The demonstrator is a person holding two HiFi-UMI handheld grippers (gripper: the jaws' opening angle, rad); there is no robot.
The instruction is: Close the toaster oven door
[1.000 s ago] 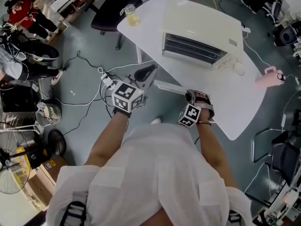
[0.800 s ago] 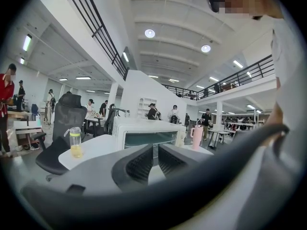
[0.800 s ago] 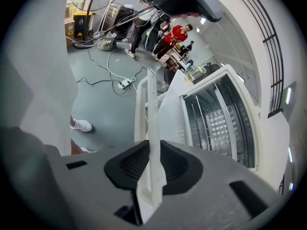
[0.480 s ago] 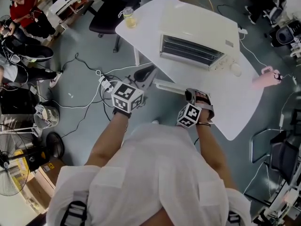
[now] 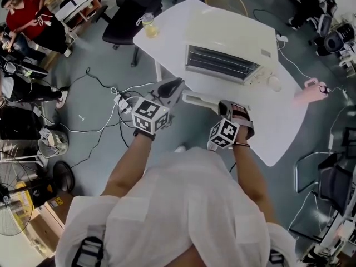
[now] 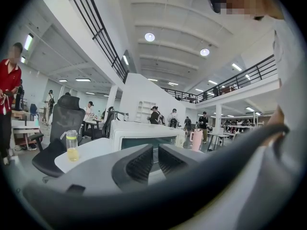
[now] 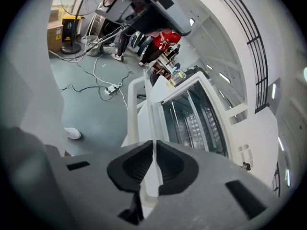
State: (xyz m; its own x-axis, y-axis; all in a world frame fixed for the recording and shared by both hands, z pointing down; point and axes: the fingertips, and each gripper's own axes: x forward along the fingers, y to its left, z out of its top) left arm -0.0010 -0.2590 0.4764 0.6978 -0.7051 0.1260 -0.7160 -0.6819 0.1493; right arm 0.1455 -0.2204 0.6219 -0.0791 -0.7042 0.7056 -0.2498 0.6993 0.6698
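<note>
Starting nearest you, your right gripper (image 5: 223, 107) has its jaws drawn down to a thin slit, and they have just been closing. In the right gripper view (image 7: 154, 150) the pads pinch the thin white front edge of the toaster oven's door (image 7: 152, 110), so the grip looks made. That gripper points steeply down onto the edge.

Your left gripper (image 5: 176, 84) hangs just to the left of the door's handle (image 5: 198, 99), apart from it. Its own view (image 6: 153, 152) shows the jaws nearly together with only a slim gap and nothing between them, so it is a spare hand for now.

The door is open, folded out from the oven's front toward you, with the handle at the near edge of the white table (image 5: 278, 129). Behind it the toaster oven (image 5: 222, 32) sits on the table with its racks showing.

Judging by that, you are at the start of the closing swing: gripped, door not yet shut. The next move calls for carrying the pinched edge up and away from you in an arc about the hinge at the oven's base. Let the wrist turn with the door so the thin edge does not slip from the pads. Ease off as it meets the front, since a hard push could slide the oven back.

Farther off, a bottle of yellow drink (image 5: 147, 25) stands at the table's far-left corner and a pink mug (image 5: 311, 91) at the right, both well clear of the swing.
</note>
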